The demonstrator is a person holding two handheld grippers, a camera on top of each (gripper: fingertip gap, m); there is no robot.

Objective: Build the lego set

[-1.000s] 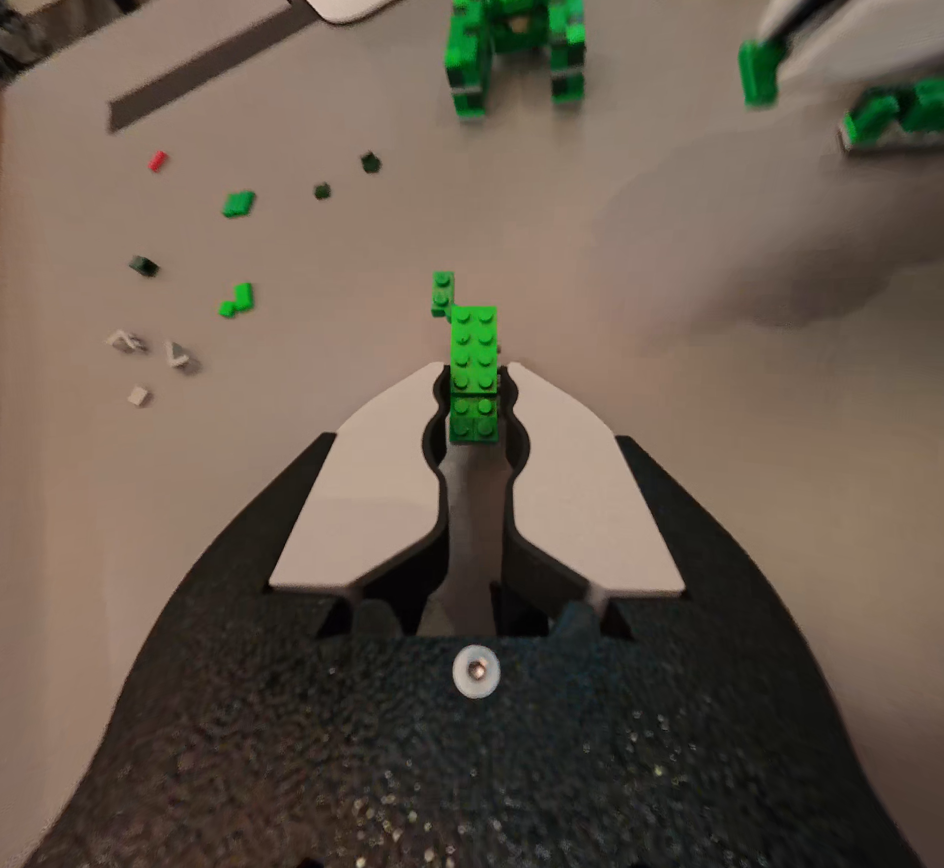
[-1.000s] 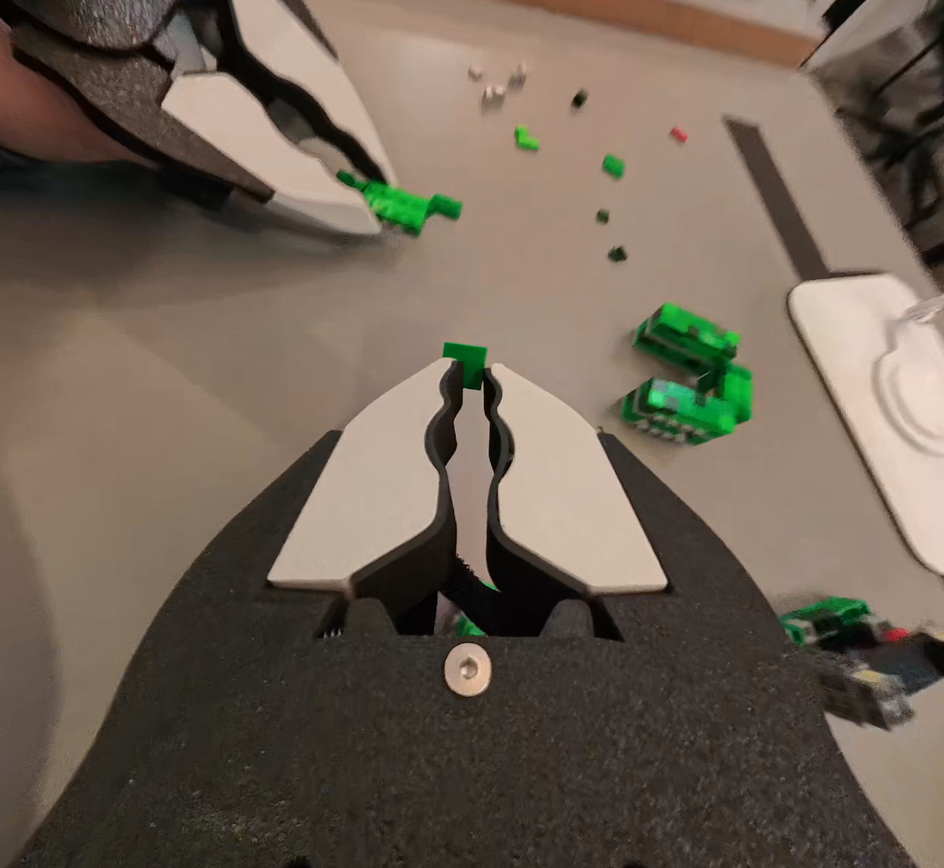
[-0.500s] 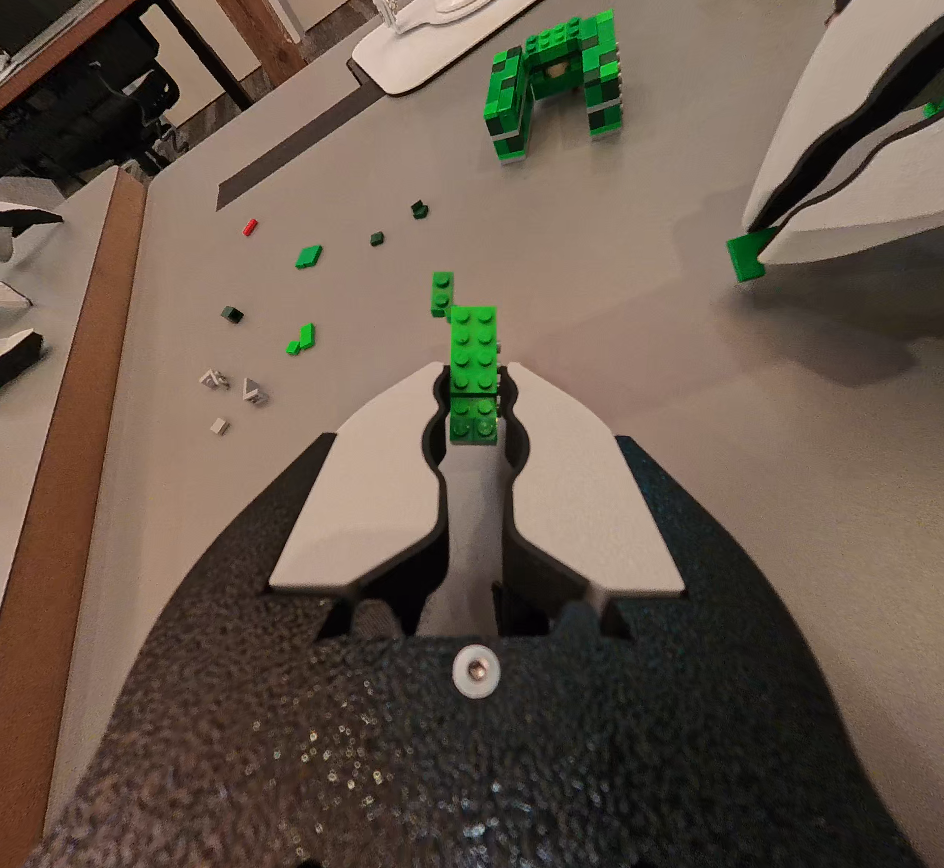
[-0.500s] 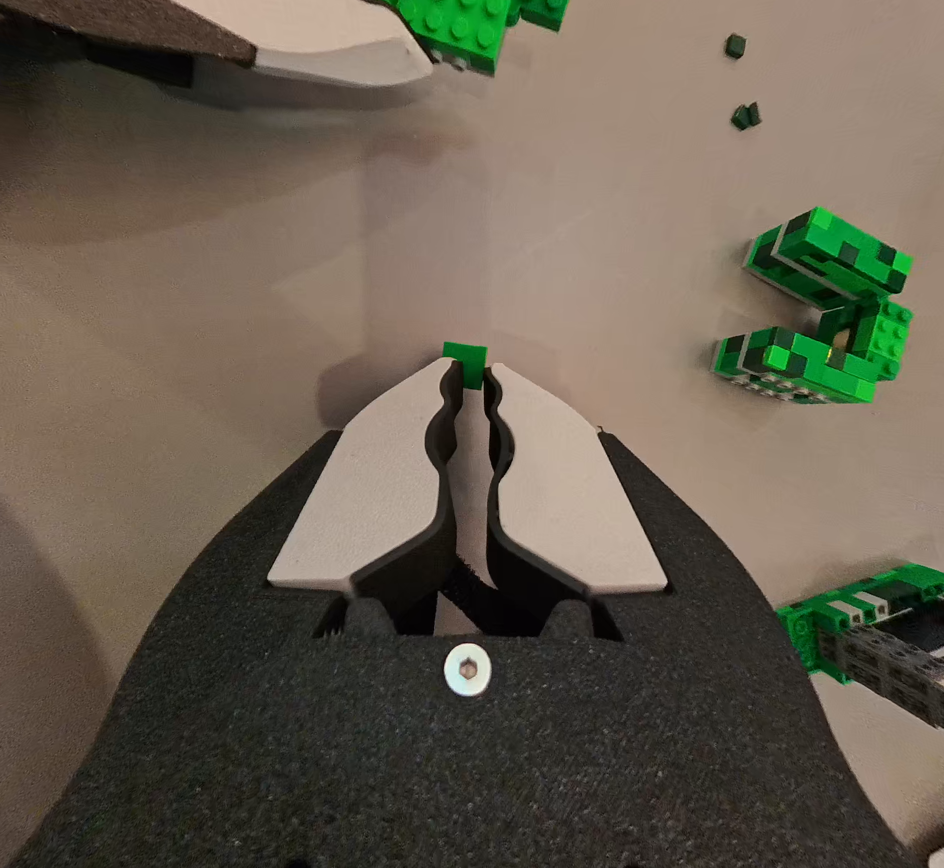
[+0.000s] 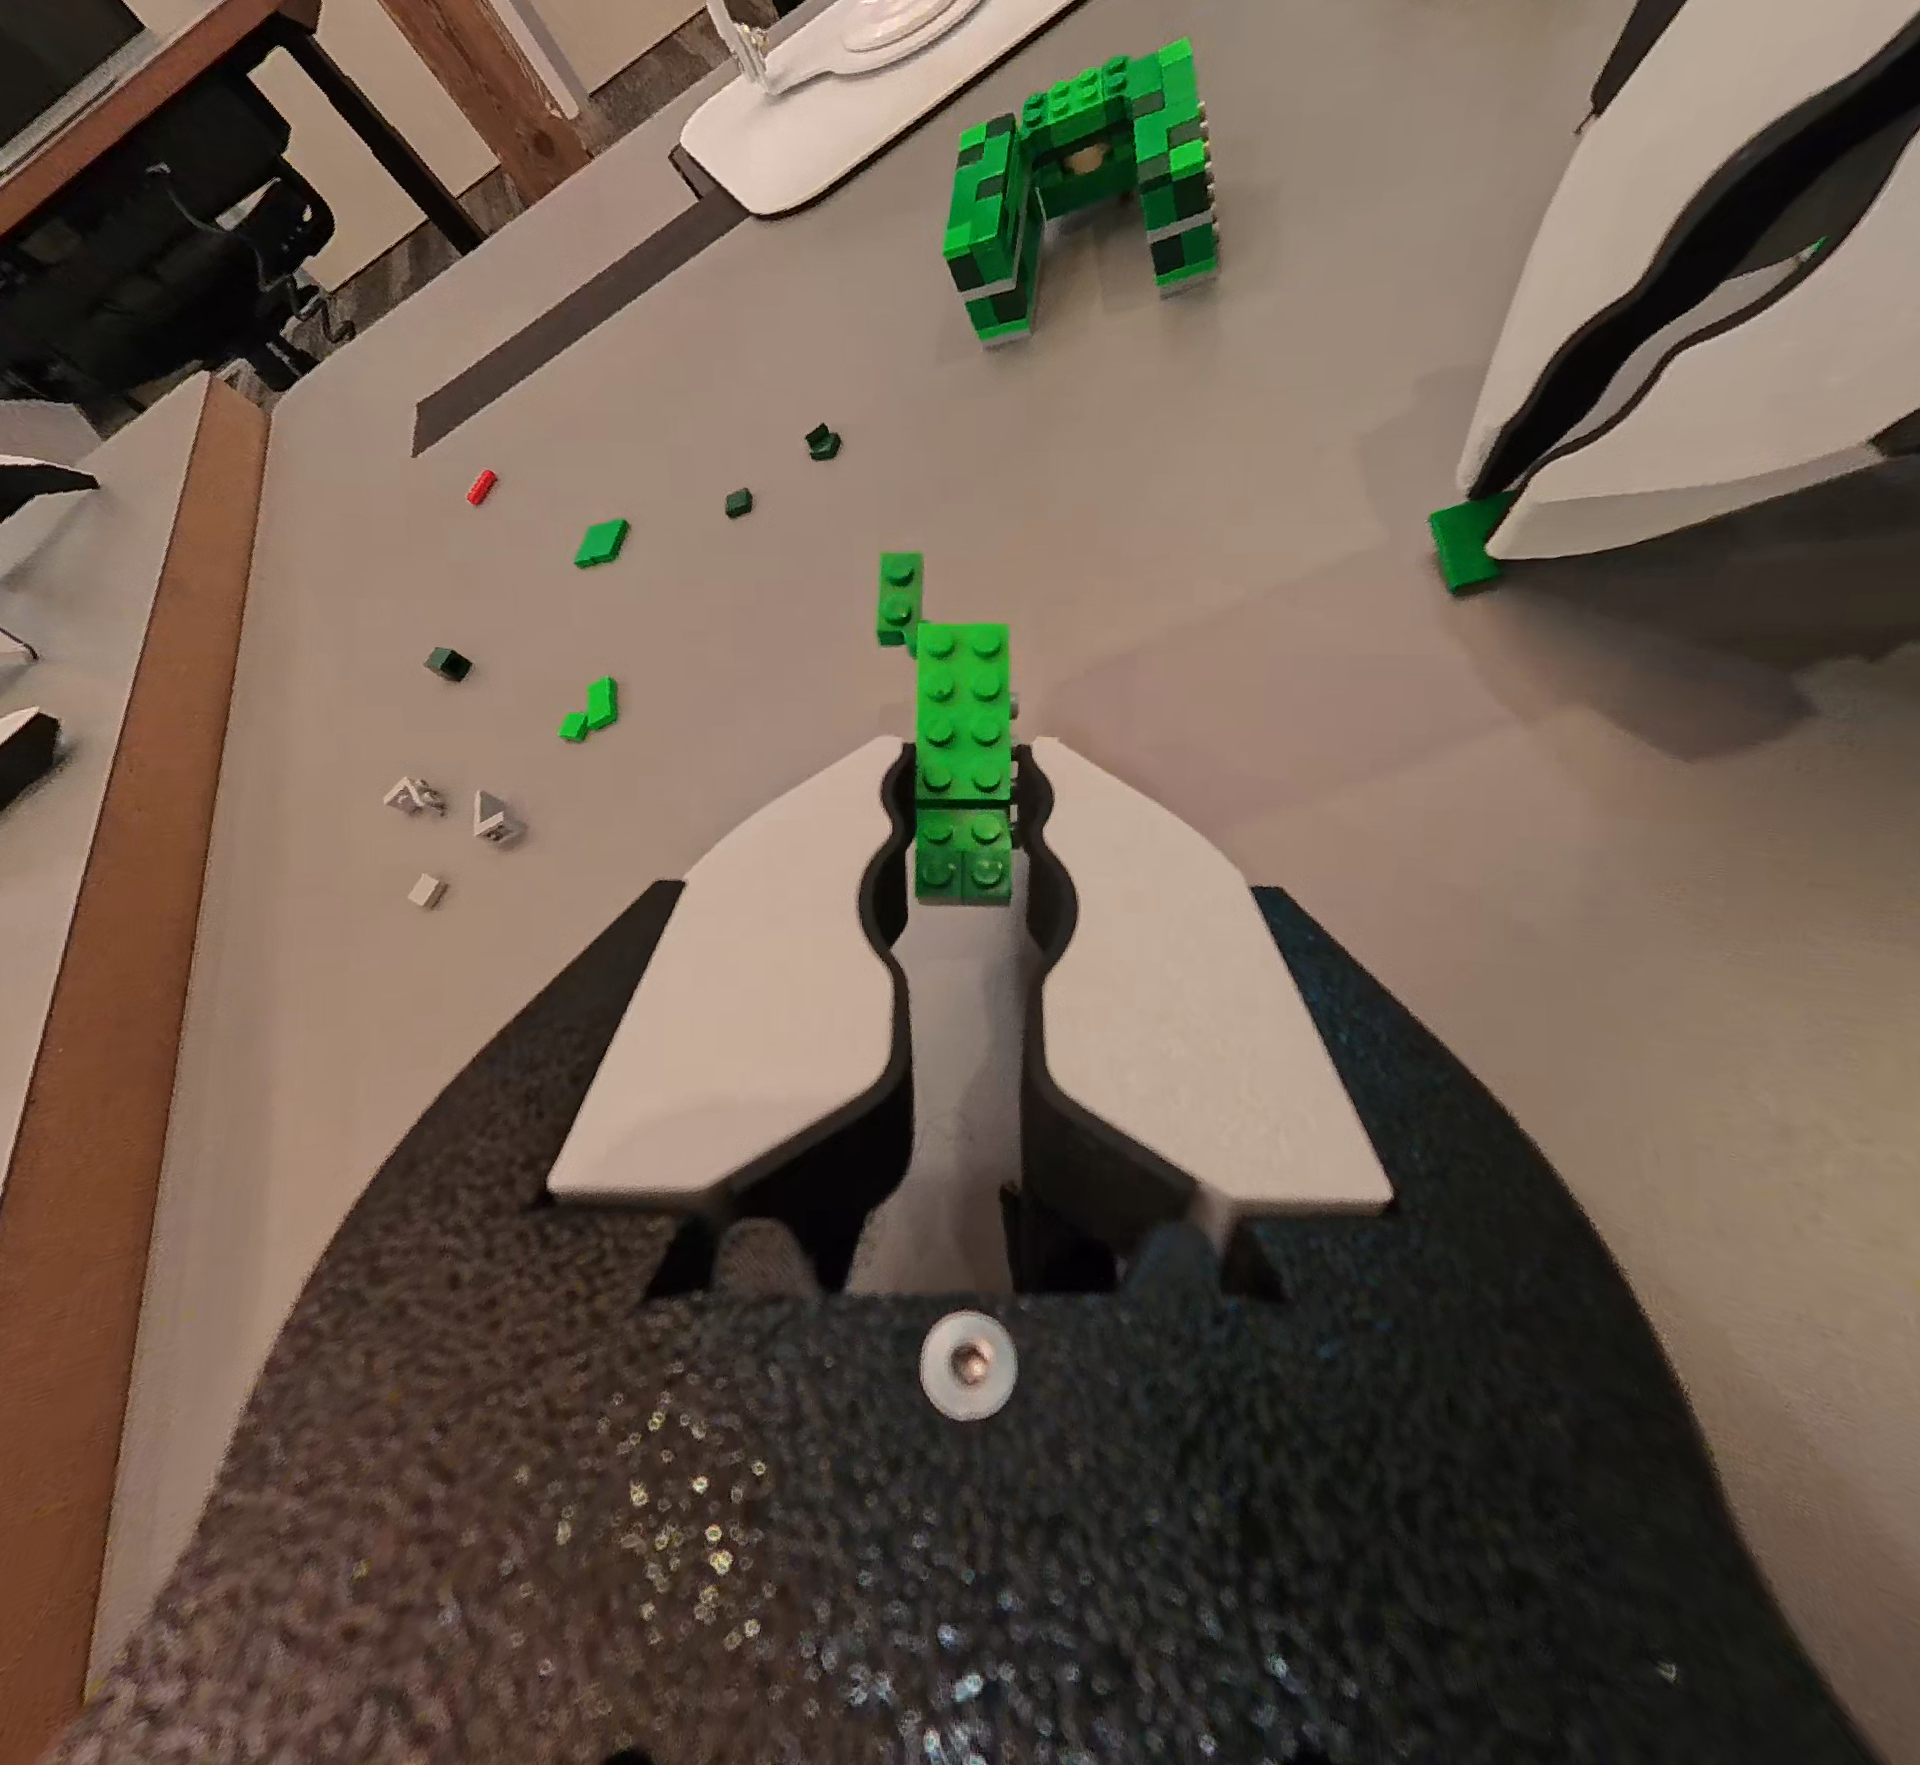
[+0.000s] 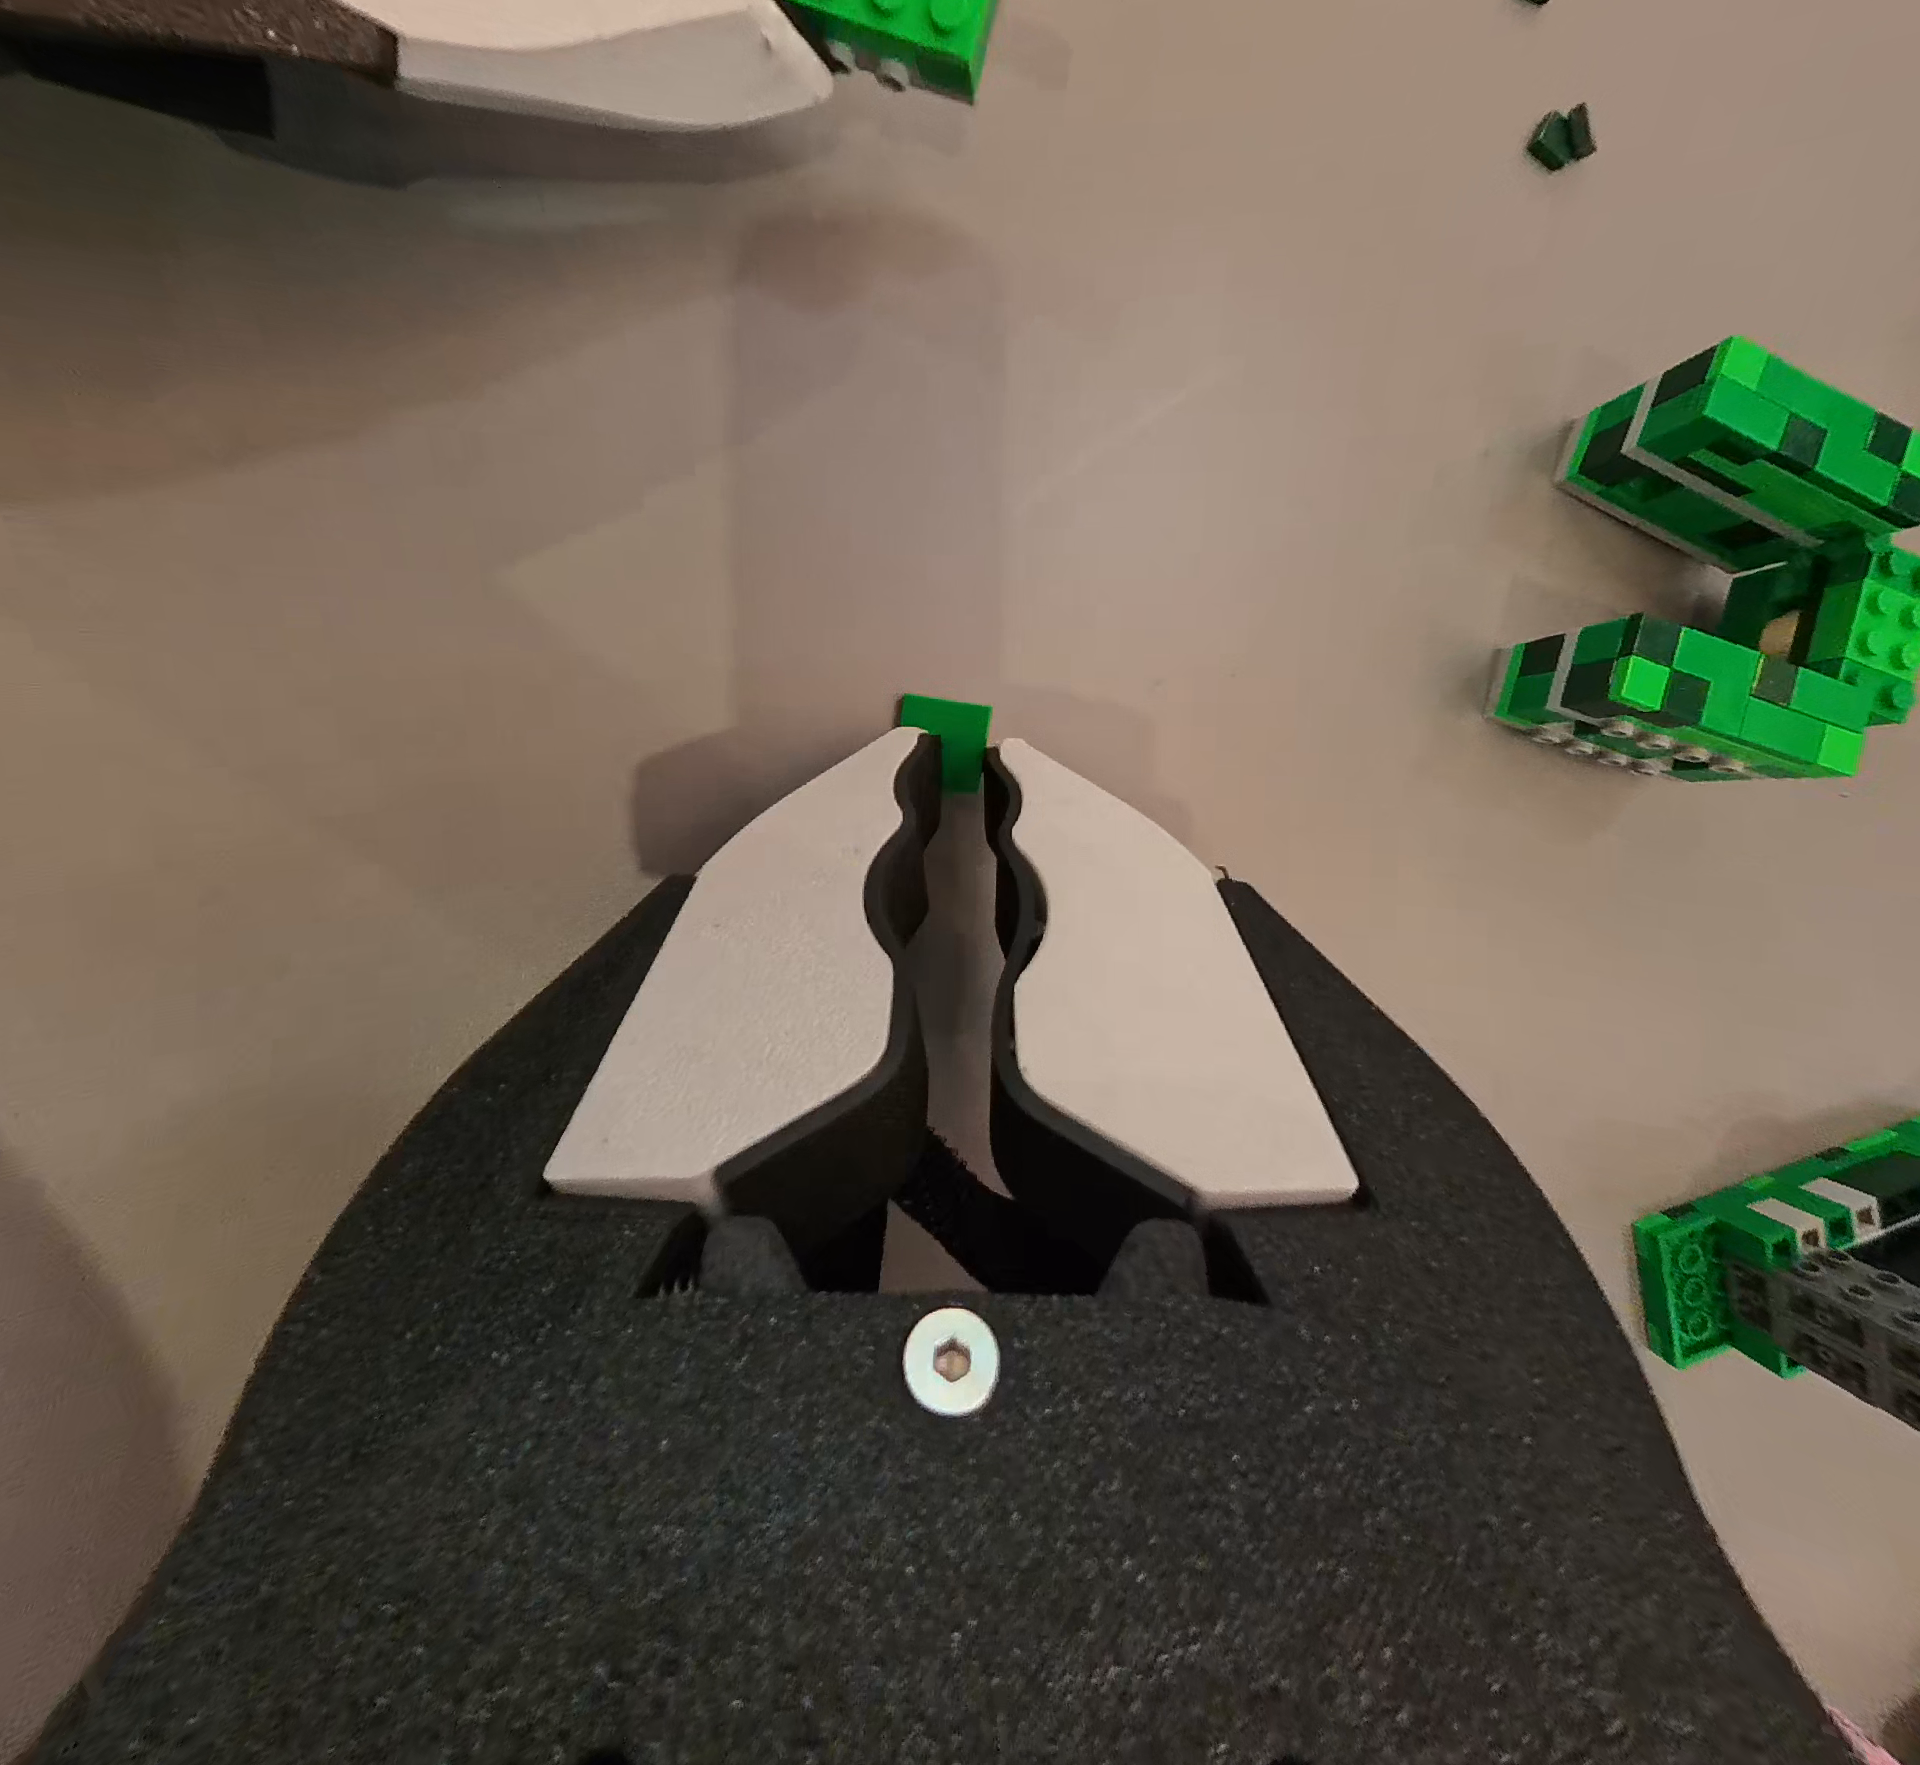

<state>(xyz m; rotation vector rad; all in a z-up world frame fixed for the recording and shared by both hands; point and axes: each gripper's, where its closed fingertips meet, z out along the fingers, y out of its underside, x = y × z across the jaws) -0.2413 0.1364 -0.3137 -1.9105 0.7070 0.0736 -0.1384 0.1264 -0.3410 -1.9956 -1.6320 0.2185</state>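
On the left of the grey counter (image 5: 1299,884) lie loose bits: small grey pieces (image 5: 457,811), a dark green stud (image 5: 448,664), a bent green piece (image 5: 590,710), a flat green tile (image 5: 602,542) and a tiny red piece (image 5: 481,487). They look feather-light and slick, likely to skate away if nudged, so each is best pinched by its side walls.

In the middle, the left tool (image 5: 964,759) is closed on a green brick stack (image 5: 961,728), its jaws narrowed onto the near end while the studded length juts forward above the counter, with a small two-stud brick (image 5: 899,593) hanging off the far left corner. The stack is stiff, hard plastic, but that corner brick seems joined by little, so a sideways knock could pop it off. The grip on the flat side walls looks sound.

Beyond stands a green arch (image 5: 1086,188), and a white stand base (image 5: 935,22) sits past it.

To the right, the right tool (image 6: 961,759) is nearly shut, pinching a thin green tile (image 6: 948,741) edge-on at its very tips. With so little of the tile between the jaws, it could twist or slip when pressed. It hangs just above the counter, well apart from the stack. A larger green and grey build (image 6: 1787,1268) lies at the far right.
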